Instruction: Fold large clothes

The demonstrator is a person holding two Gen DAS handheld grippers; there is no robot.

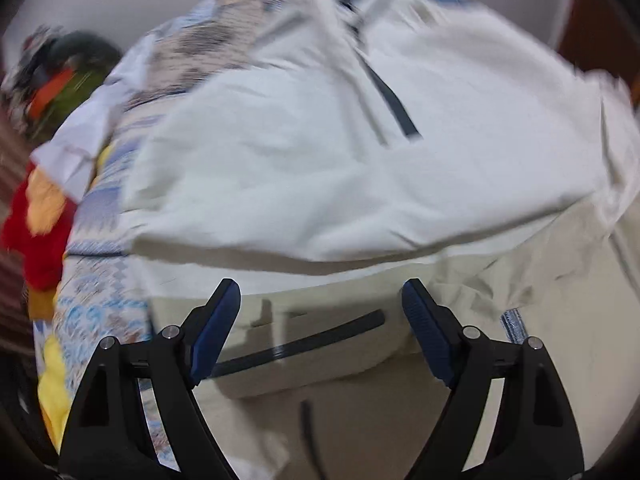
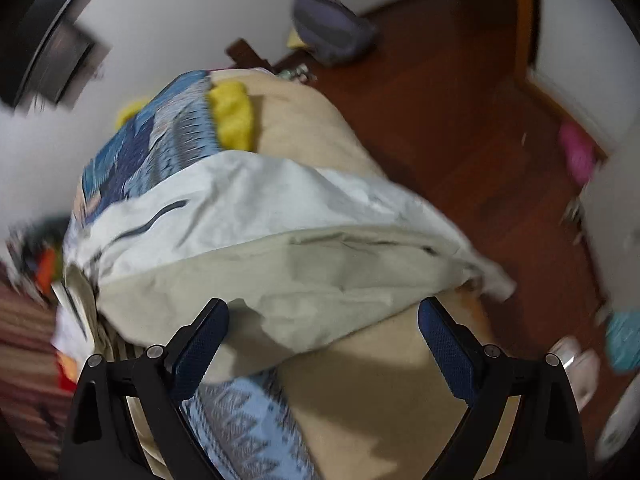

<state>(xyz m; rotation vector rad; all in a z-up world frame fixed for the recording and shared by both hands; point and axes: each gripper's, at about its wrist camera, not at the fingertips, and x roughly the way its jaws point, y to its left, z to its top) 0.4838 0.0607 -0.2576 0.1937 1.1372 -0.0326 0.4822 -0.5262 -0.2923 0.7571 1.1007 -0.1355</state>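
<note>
We hover over the bed (image 2: 384,408), our left gripper (image 1: 320,320) and right gripper (image 2: 322,332) both spread wide and empty above the near edge of the pale jacket (image 1: 360,152), partly doubled over; beyond it the patterned blanket (image 2: 160,136). More folds likely remain.

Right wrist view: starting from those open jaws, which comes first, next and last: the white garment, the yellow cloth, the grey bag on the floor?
From the right gripper:
1. White garment: just ahead of the jaws, its cream edge reaching between them.
2. Yellow cloth: beyond the garment, further up the bed, beside the blue patterned cover.
3. Grey bag: farthest, on the wooden floor by the wall.
</note>
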